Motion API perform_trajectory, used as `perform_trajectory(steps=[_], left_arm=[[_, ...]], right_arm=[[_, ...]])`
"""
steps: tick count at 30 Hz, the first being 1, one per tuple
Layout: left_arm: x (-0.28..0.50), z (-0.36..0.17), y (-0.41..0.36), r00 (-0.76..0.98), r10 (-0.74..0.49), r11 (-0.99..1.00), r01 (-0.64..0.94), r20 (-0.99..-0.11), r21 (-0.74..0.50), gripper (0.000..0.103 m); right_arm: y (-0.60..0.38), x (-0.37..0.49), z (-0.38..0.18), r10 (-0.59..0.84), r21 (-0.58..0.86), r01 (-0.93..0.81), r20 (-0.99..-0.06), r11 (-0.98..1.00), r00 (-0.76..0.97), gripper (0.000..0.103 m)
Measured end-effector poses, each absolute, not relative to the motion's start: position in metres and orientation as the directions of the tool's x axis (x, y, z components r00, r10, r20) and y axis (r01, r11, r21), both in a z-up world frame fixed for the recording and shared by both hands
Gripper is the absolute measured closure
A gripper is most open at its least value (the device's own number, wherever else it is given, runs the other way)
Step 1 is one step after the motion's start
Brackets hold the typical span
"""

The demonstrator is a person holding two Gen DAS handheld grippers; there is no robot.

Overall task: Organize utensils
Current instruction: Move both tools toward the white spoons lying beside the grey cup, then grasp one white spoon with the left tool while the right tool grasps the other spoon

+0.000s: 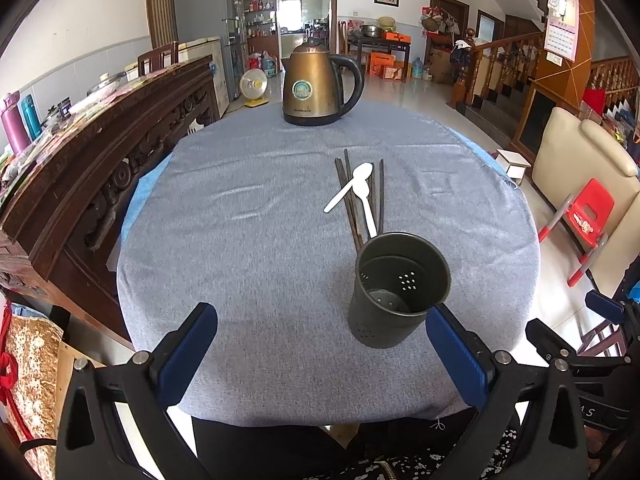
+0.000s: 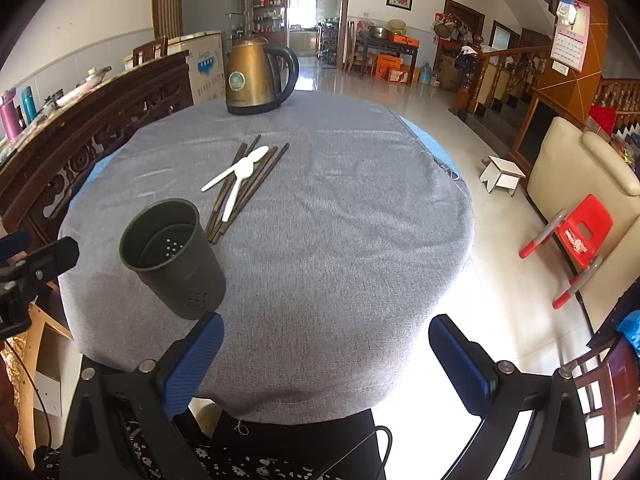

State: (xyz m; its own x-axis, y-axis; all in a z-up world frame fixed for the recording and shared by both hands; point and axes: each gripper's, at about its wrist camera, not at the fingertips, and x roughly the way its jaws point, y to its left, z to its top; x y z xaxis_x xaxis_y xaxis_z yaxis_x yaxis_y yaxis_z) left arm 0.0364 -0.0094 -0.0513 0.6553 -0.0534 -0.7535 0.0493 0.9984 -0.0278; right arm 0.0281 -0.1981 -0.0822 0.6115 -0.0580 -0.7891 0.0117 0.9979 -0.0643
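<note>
A dark perforated utensil holder stands upright and empty on the grey tablecloth. It also shows in the right wrist view. Behind it lie several dark chopsticks with two white plastic spoons on top; they also show in the right wrist view, chopsticks and spoons. My left gripper is open and empty at the table's near edge, the holder just inside its right finger. My right gripper is open and empty, right of the holder.
A bronze electric kettle stands at the table's far edge. A carved wooden sideboard runs along the left. A red child's chair and a cream sofa are on the right floor side.
</note>
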Motion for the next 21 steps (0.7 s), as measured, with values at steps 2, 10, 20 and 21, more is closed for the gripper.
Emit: perform_trajectory(steps=[2, 10, 20, 21], left_arm=[[0.041, -0.055, -0.007, 0.649, -0.049, 0.999, 0.043, -0.759, -0.027, 0.0], [0.058, -0.061, 0.005, 0.635, -0.042, 0.999, 0.014, -0.772, -0.044, 0.0], [0.086, -0.069, 0.032, 0.625, 0.009, 0.998, -0.055, -0.78, -0.033, 0.0], [0.089, -0.07, 0.034, 0.622, 0.014, 0.998, -0.061, -0.783, -0.031, 0.0]], right_arm=[[-0.197, 0.032, -0.086, -0.061, -0.068, 0.012, -0.796, 0.998, 0.603, 0.0], [-0.197, 0.049, -0.096, -0.081, -0.087, 0.018, -0.814, 0.996, 0.575, 0.0], [-0.196, 0.076, -0.105, -0.13, -0.134, 0.033, -0.822, 0.99, 0.555, 0.0], [-0.197, 0.078, -0.106, -0.133, -0.137, 0.035, -0.822, 0.99, 0.554, 0.0]])
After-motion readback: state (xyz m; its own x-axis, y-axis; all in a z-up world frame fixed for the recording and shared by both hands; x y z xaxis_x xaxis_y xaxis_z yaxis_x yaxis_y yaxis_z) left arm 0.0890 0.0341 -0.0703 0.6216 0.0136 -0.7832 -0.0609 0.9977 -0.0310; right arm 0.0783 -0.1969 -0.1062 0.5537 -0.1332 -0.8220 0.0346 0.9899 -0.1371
